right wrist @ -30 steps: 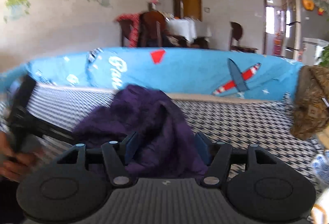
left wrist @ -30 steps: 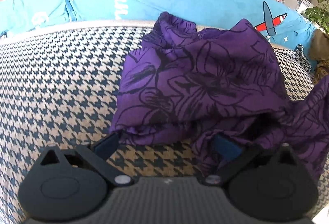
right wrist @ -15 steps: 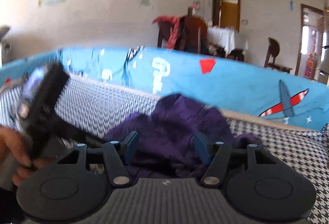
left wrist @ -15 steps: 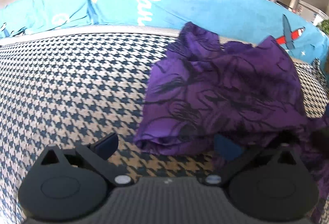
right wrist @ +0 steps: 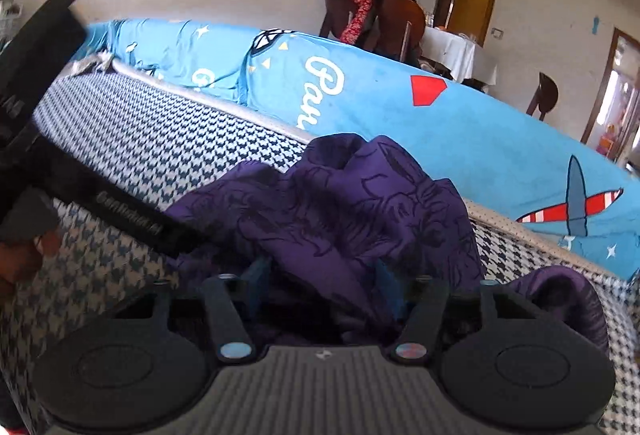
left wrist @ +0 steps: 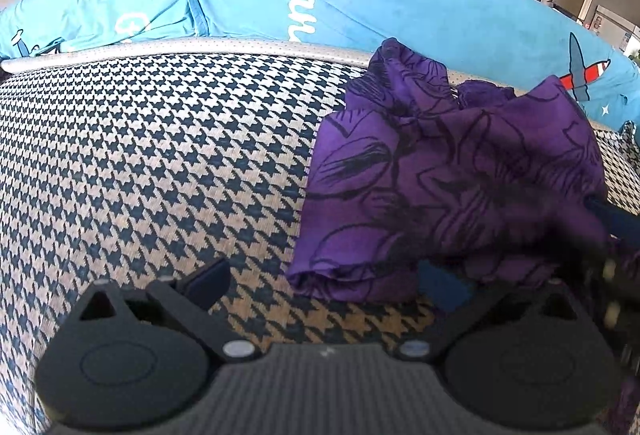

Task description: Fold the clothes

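Observation:
A crumpled purple garment [left wrist: 452,171] with black flower outlines lies on the houndstooth sofa seat [left wrist: 160,163]. My left gripper [left wrist: 326,285] stands open just in front of its lower left corner; the right pad [left wrist: 444,289] sits at the hem and the left pad over bare seat. In the right wrist view the garment [right wrist: 340,203] is heaped up, and my right gripper [right wrist: 322,285] has pushed into its near side. Its jaws are closing with a bunch of cloth between them. The right gripper shows blurred at the left wrist view's right edge [left wrist: 612,231].
A bright blue cover [left wrist: 360,3] with plane prints drapes the sofa back behind the garment. A hand [right wrist: 20,251] holds the left tool's black body [right wrist: 120,211] at the left. Wooden chairs and a white-clothed table [right wrist: 456,51] stand beyond the sofa.
My right gripper has swung left and sunk into the garment, its fingers drawing a little closer. In the left wrist view the garment has slid rightwards and the right gripper has come in at the edge.

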Tool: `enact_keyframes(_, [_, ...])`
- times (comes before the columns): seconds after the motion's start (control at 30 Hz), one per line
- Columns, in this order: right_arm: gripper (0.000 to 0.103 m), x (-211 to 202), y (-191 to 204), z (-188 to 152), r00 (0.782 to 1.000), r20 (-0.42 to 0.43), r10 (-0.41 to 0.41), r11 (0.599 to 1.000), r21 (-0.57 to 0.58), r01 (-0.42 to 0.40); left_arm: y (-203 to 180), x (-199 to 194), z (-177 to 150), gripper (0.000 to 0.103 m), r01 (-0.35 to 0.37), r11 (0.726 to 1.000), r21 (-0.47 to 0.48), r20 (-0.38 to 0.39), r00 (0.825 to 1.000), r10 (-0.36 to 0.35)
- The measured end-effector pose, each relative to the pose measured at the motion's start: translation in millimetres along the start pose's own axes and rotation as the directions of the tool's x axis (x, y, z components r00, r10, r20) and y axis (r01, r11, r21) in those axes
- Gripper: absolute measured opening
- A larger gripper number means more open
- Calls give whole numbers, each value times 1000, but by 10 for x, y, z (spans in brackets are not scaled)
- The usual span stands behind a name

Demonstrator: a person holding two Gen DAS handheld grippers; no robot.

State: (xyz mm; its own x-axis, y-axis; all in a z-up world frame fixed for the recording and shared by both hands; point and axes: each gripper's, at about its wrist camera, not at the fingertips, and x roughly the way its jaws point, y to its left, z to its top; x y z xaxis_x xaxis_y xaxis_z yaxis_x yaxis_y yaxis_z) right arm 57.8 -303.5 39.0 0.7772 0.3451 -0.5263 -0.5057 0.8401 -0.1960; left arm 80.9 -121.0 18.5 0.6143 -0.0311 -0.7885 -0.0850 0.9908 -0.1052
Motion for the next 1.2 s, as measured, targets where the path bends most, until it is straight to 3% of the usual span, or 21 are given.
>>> enact_keyframes(0.07, [26,27,-74,15,1000,4,-10,999,37,10,-2,6,1,103,0,1000,1,-1,1000,0])
enact_keyframes(0.17, [18,39,-178,44,999,15,-33,996,87,31,-9,16,-11,103,-5,1000,5,-3,1000,5])
enact_keyframes(0.43, [12,-23,-587,189,975,95,-201,948,269,169,-53,39,-45,103,1,1000,24,-8,1000,-1])
enact_keyframes(0.57, [12,-73,-926,220,934,93,-345,872,401,282,-96,29,-60,103,14,999,38,-1,1000,-14])
enact_keyframes(0.73, [11,-200,-1365,182,861,53,-505,743,534,404,-124,-7,-68,103,11,999,52,24,1000,-13])
enact_keyframes(0.97, [10,-412,-1804,10,722,-73,-688,548,600,583,-132,24,-68,103,27,999,47,5,1000,-27])
enact_keyframes(1.1, [10,-477,-1967,-131,688,-172,-704,464,622,631,-141,29,-72,103,32,998,49,2,999,-32])
enact_keyframes(1.2, [12,-495,-2025,-196,730,-204,-652,475,641,603,-147,31,-80,103,36,998,52,0,999,-36])
